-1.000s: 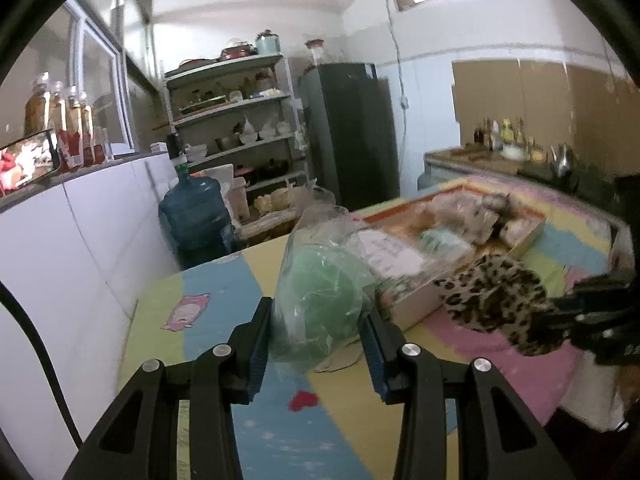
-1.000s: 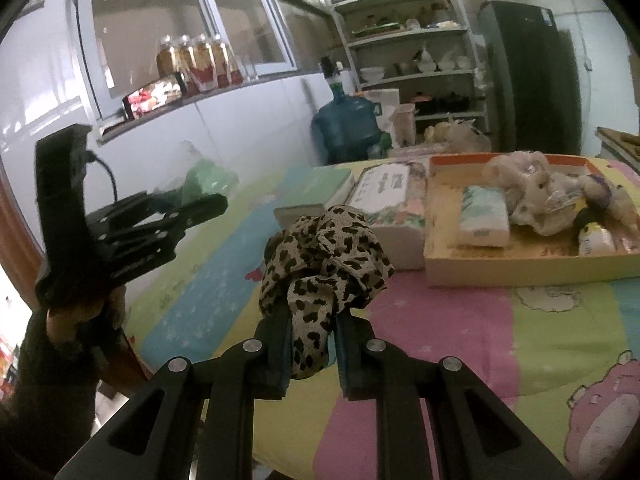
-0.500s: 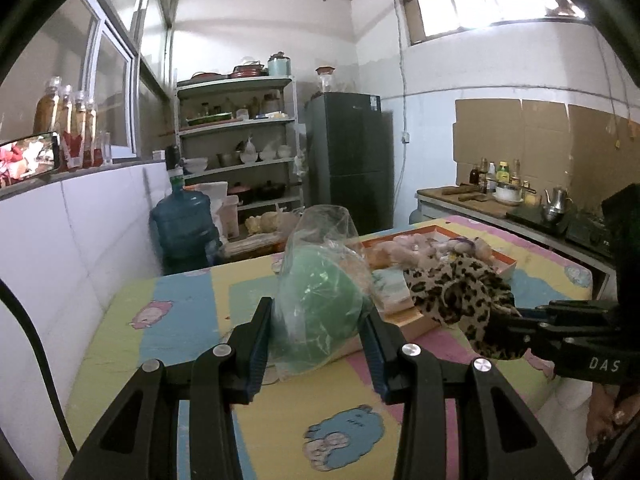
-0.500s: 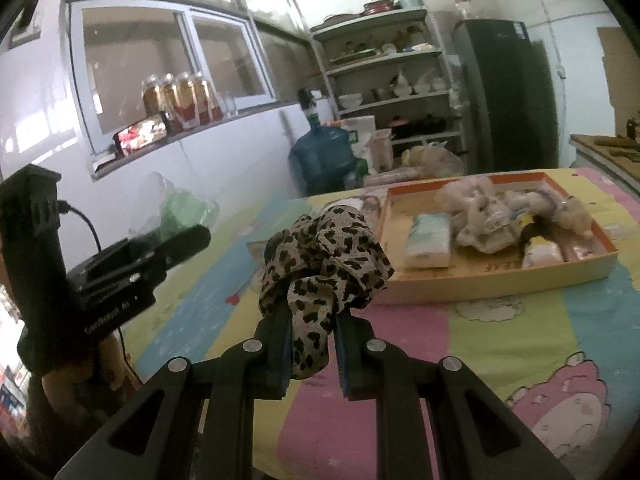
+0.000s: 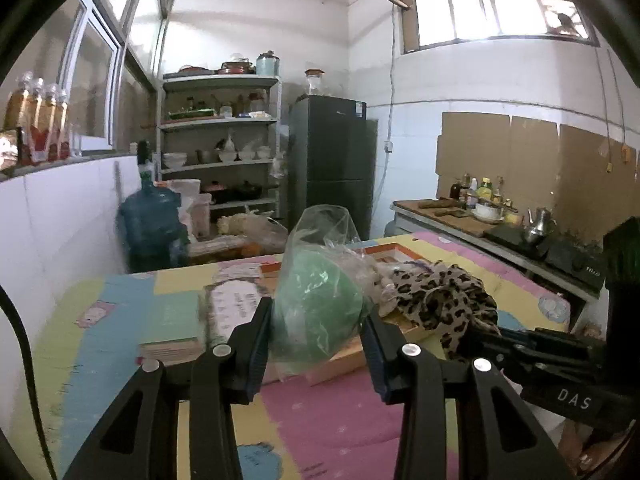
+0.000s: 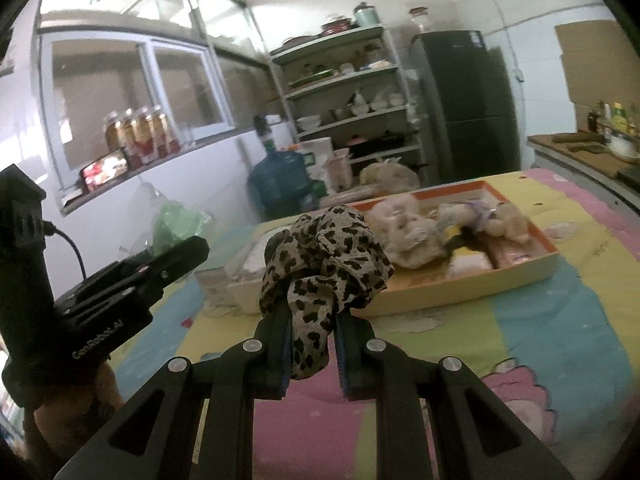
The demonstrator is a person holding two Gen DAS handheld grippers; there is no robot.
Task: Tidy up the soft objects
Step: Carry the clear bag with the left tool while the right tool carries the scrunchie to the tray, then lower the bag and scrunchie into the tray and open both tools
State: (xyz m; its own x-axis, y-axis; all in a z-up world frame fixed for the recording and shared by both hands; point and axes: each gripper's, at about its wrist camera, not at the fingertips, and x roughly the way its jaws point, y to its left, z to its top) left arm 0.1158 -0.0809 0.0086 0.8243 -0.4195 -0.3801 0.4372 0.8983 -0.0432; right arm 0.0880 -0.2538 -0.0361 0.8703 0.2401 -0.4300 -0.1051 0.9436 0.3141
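Both tongs swung across the bench toward the orange-rimmed shallow cardboard tray [image 6: 520,276]; loads unchanged.
Left tongs [image 5: 316,320] part-open, clamped on a green soft ball in a clear plastic bag [image 5: 320,304], held above the bench with its colourful patchwork cartoon cloth [image 6: 540,320]. Right tongs [image 6: 312,320] nearly closed, pinching a leopard-print fabric scrunchie [image 6: 324,256] in the air in front of the tray, where pale plush toys [image 6: 404,232] lie.

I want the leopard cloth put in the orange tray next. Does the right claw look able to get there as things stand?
Probably yes. The right claw, shut on the leopard cloth, is held above the table with the orange tray straight ahead and nothing between them. The left claw, holding its green bag, is off to the side.
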